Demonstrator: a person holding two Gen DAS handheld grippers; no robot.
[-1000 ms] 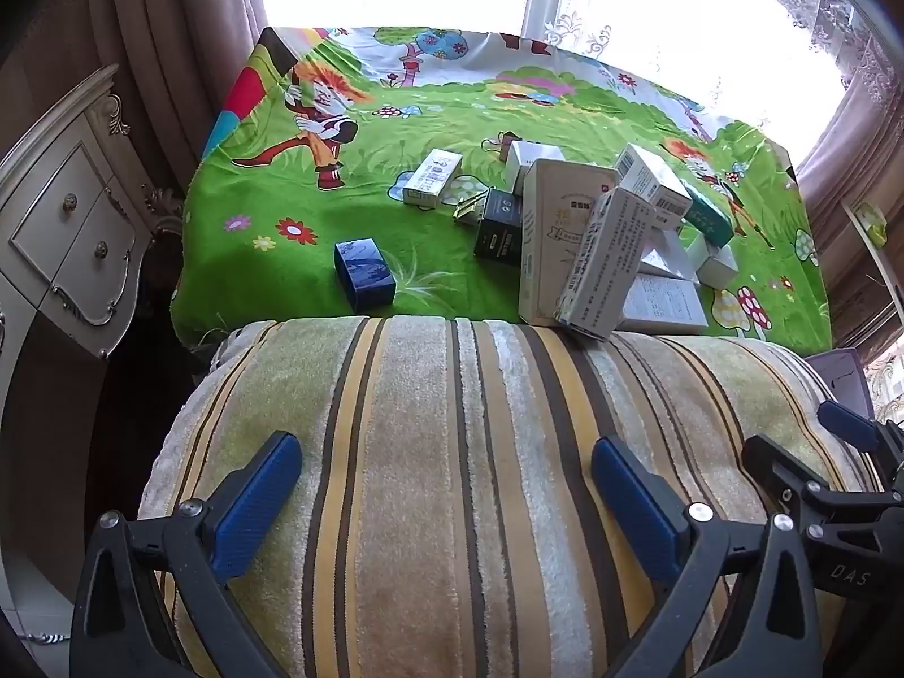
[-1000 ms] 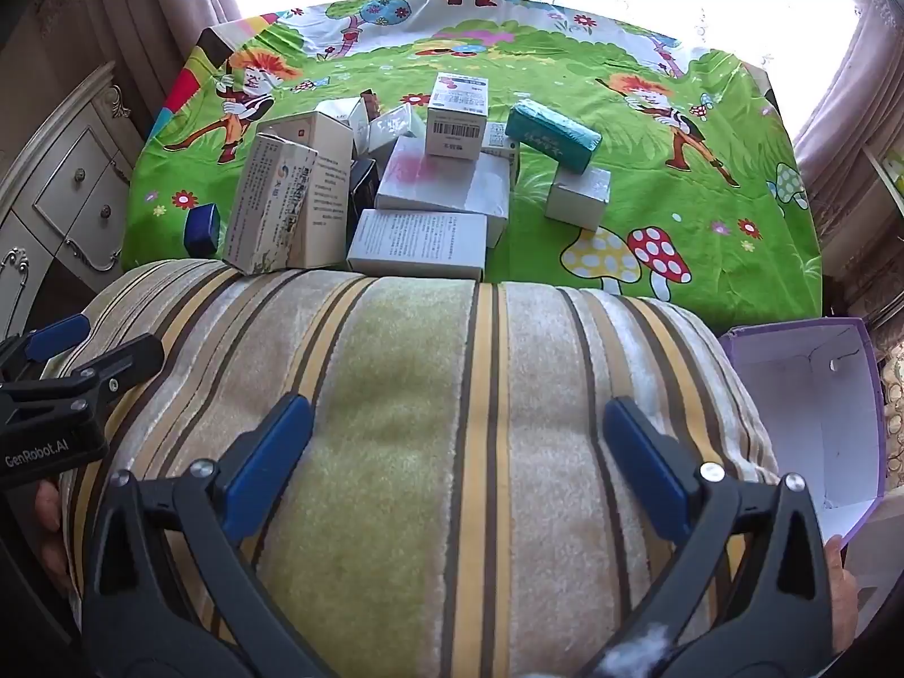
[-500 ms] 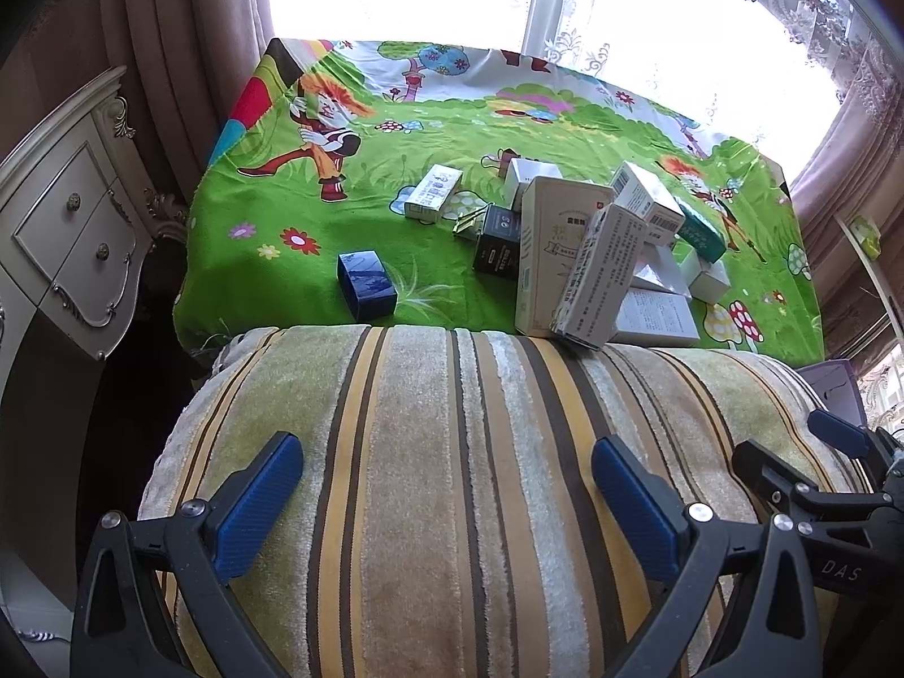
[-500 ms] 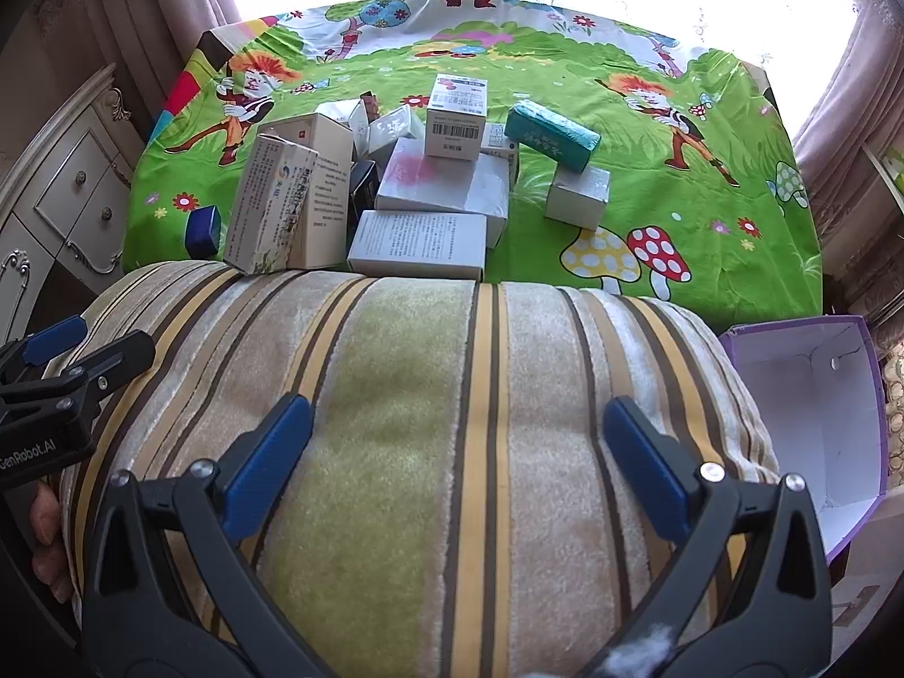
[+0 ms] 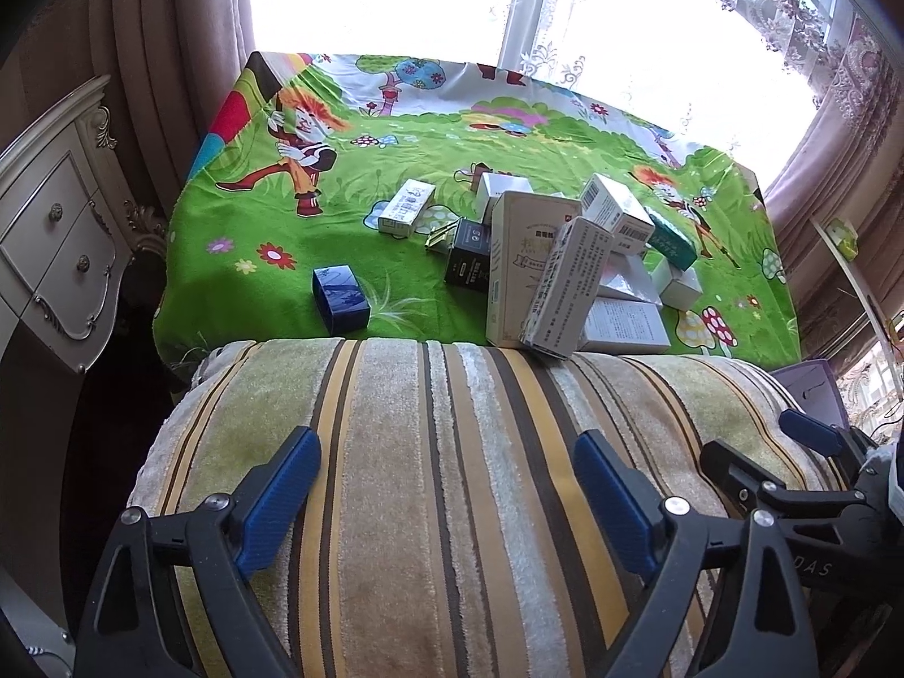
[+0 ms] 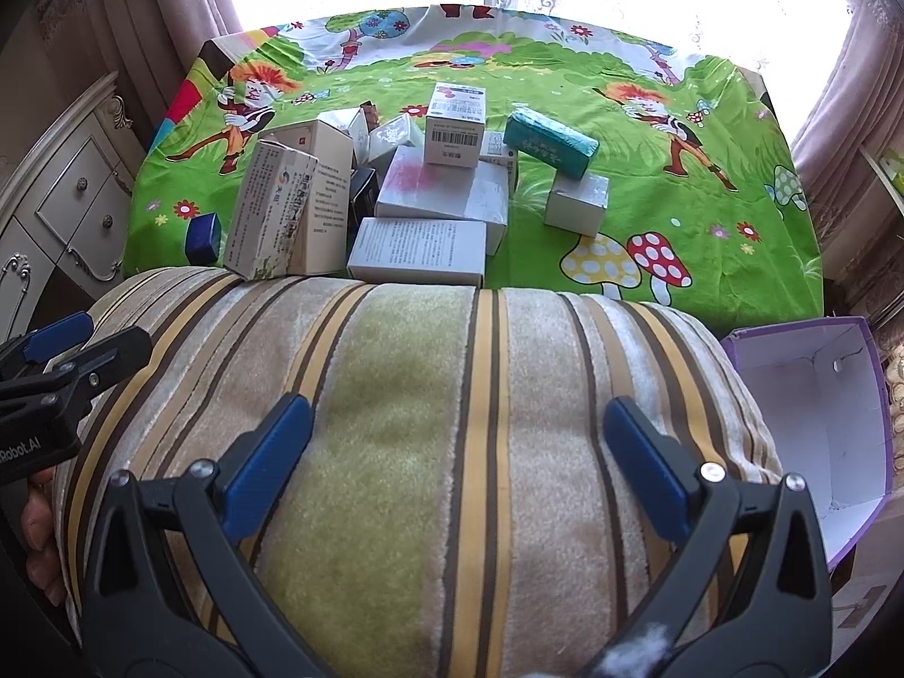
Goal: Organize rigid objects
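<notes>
Left gripper [image 5: 446, 466]: poised over the striped cushion [image 5: 452, 480], jaws wide but closing a little from full spread, nothing between them. Slight upward tilt of the view compared with a second ago; no travel toward the boxes. Closing on empty air suggests a test or reset of the jaws, not a pick. Task not yet begun.

Ahead of the left fingers, beyond the cushion edge:
- blue box [image 5: 340, 298], alone, ahead and left of the left finger;
- tall box [image 5: 525, 271], upright, ahead of the right finger, with a second carton leaning on it;
- black box [image 5: 469, 254], just behind and left of the tall box.

Right gripper [image 6: 457, 435]: jaws wide apart, empty, unchanged since a second ago, over the same cushion.

Ahead of the right fingers:
- flat box [image 6: 418, 251], straight ahead, touching the cushion edge;
- teal box [image 6: 548, 138], farther ahead, propped on a white carton;
- purple bin [image 6: 813, 395], open and empty, right of the right finger; likely destination.
</notes>
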